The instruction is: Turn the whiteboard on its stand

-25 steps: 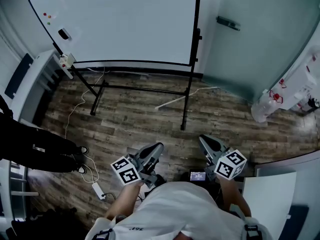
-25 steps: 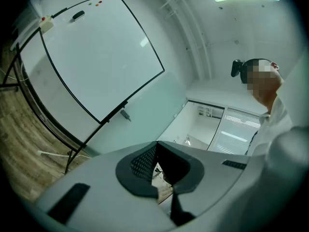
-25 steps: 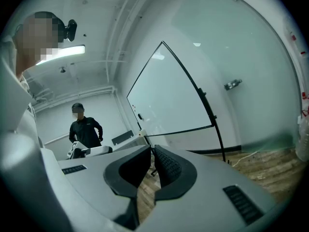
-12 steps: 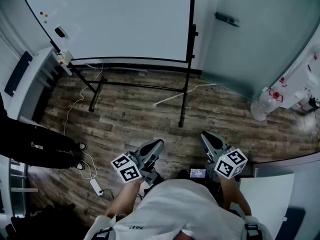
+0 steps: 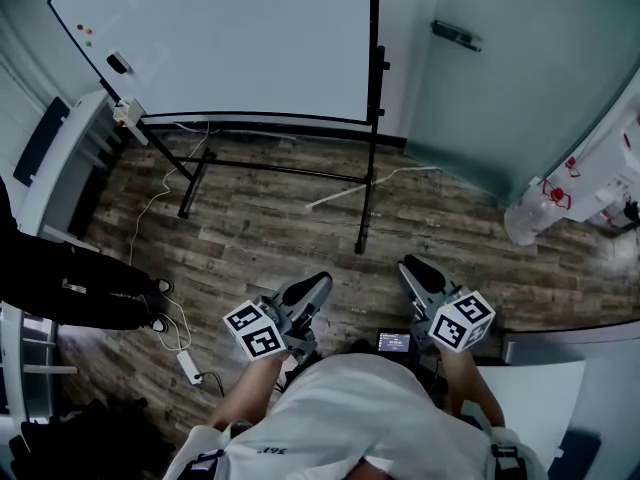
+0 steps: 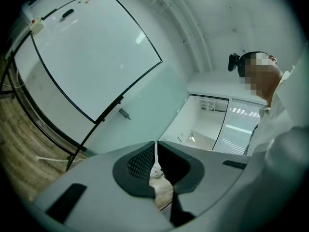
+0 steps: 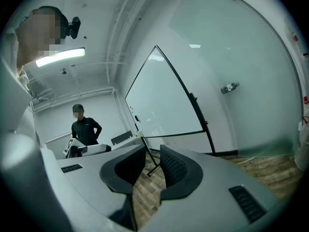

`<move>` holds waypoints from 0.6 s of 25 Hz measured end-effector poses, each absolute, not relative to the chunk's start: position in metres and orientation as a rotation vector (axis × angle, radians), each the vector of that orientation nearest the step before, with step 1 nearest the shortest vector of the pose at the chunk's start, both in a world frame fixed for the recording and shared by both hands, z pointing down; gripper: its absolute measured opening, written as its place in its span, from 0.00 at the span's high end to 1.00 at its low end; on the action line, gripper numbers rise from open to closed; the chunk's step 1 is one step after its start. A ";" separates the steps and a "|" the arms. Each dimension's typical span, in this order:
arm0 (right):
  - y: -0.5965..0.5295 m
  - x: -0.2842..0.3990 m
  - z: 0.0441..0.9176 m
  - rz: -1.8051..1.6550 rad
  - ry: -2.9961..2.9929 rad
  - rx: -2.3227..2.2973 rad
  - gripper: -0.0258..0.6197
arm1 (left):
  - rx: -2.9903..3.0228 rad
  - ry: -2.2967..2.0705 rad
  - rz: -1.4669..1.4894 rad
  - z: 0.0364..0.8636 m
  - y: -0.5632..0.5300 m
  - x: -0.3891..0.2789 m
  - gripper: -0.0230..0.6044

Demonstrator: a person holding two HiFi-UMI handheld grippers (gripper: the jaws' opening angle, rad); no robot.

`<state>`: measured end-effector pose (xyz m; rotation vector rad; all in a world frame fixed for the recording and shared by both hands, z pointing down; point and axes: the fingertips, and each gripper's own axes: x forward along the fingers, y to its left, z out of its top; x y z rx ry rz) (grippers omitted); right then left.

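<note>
Approach step, whiteboard well off. My left gripper closed, empty; right gripper just been opening, narrow gap, nothing btwn. Next: grab its edge.

right tongs just opening, nothing between them; whiteboard shifted leftward in head view

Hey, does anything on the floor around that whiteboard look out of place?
A thin white rod lies loose on the floor beside the whiteboard stand, and a white cable trails to a power strip. Both look like trip hazards.
</note>
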<state>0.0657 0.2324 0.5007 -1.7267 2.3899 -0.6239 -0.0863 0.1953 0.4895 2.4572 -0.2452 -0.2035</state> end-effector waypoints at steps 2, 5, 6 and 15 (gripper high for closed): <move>0.230 0.074 0.502 -0.631 2.394 -1.725 0.81 | 2.455 -0.236 -0.204 0.489 0.195 -0.077 0.95; 0.227 0.088 0.504 -0.638 2.388 -1.730 0.81 | 2.449 -0.237 -0.186 0.491 0.194 -0.063 0.95; 0.226 0.091 0.505 -0.639 2.388 -1.730 0.81 | 2.449 -0.241 -0.174 0.493 0.194 -0.060 0.95; 0.201 0.099 0.517 -0.662 2.385 -1.747 0.81 | 2.457 -0.241 -0.134 0.501 0.166 -0.048 0.95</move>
